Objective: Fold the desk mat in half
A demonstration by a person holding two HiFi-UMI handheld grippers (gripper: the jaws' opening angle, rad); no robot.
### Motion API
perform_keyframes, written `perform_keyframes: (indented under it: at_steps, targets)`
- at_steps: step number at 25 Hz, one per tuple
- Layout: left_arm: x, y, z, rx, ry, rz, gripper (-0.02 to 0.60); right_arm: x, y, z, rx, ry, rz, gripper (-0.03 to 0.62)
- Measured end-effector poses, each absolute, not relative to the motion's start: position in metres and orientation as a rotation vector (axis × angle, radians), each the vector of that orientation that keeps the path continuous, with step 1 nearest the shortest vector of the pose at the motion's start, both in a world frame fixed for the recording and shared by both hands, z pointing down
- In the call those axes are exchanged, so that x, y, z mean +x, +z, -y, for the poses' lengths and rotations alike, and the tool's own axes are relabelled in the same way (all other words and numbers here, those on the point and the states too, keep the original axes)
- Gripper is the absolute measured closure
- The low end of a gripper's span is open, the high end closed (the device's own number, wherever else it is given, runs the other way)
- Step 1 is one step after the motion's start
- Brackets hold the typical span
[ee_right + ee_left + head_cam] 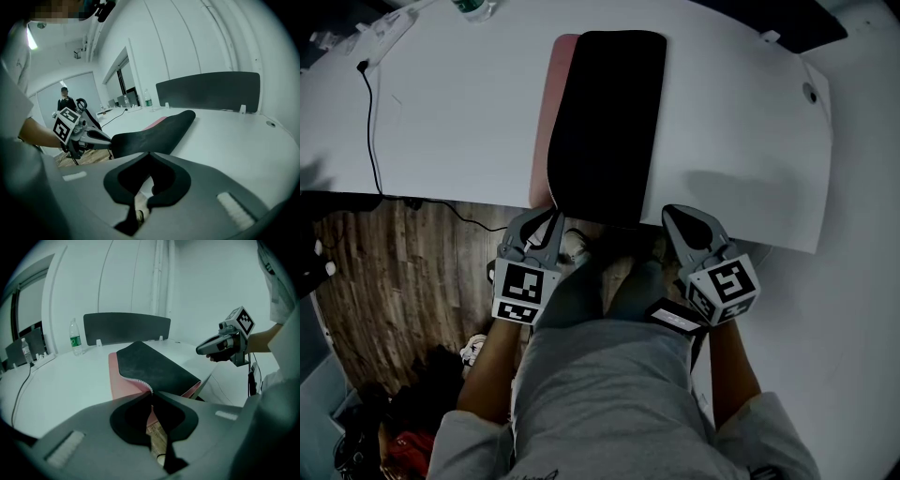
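The white table (441, 112) carries the desk mat (609, 112) at its near edge, black layer lapped over pink. The left gripper (551, 216) has its jaws pinched on the mat's near-left corner. The right gripper (675, 214) has its jaws together and empty beside the near-right corner. The mat looks thin, limp and light, so corners suit gripping.

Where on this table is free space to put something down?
The widest bare patch lies right of the desk mat, up to the right edge of the table. Left of the mat it is free until the cable. The far left corner is crowded, with the bottle.
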State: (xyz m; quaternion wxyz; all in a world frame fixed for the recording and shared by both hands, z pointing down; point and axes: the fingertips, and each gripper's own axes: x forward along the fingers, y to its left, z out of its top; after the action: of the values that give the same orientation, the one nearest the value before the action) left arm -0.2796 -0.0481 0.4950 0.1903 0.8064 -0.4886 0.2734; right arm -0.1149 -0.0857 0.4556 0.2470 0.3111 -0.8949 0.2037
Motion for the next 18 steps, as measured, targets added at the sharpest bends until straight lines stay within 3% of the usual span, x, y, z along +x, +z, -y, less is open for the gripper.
perform_keyframes:
  at_steps: [18]
  targets:
    - [-0.305, 0.517, 0.037, 2.212, 0.748, 1.386, 0.546, -0.136, 0.462, 0.076, 0.826, 0.553, 2.417, 0.587]
